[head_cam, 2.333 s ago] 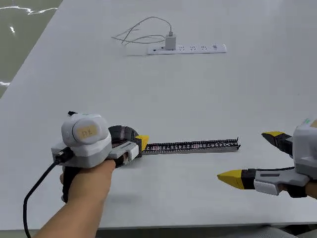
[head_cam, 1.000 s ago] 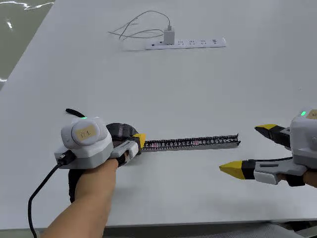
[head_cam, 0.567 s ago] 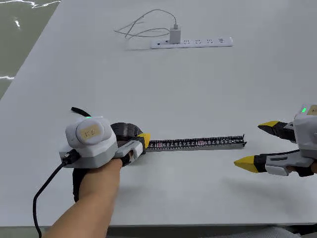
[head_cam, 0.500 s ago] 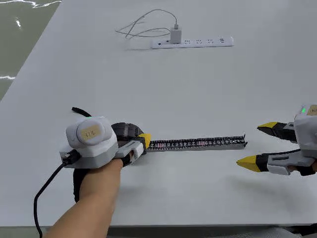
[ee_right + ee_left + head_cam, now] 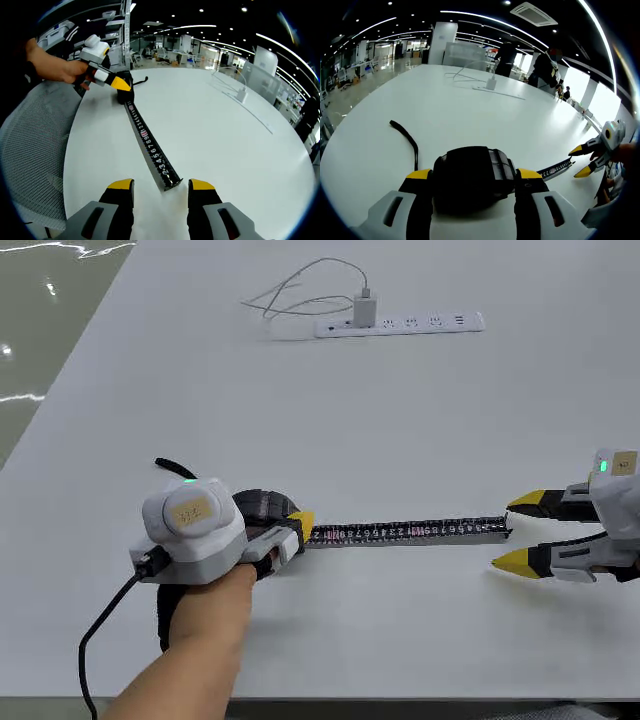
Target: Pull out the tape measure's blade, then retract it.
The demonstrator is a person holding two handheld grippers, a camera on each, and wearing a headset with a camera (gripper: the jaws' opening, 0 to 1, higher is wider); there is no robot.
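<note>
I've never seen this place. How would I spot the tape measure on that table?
On the wide white table, look toward the near edge, far from the power strip. There the left gripper clamps the tape measure, a black rounded case. It alone has a long dark numbered blade running out along the tabletop toward the open right gripper.

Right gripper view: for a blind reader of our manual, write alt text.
The right gripper's open yellow-tipped tongs flank the hooked end of a tape measure blade lying extended across a white table. At its far end, the left gripper holds the case.
</note>
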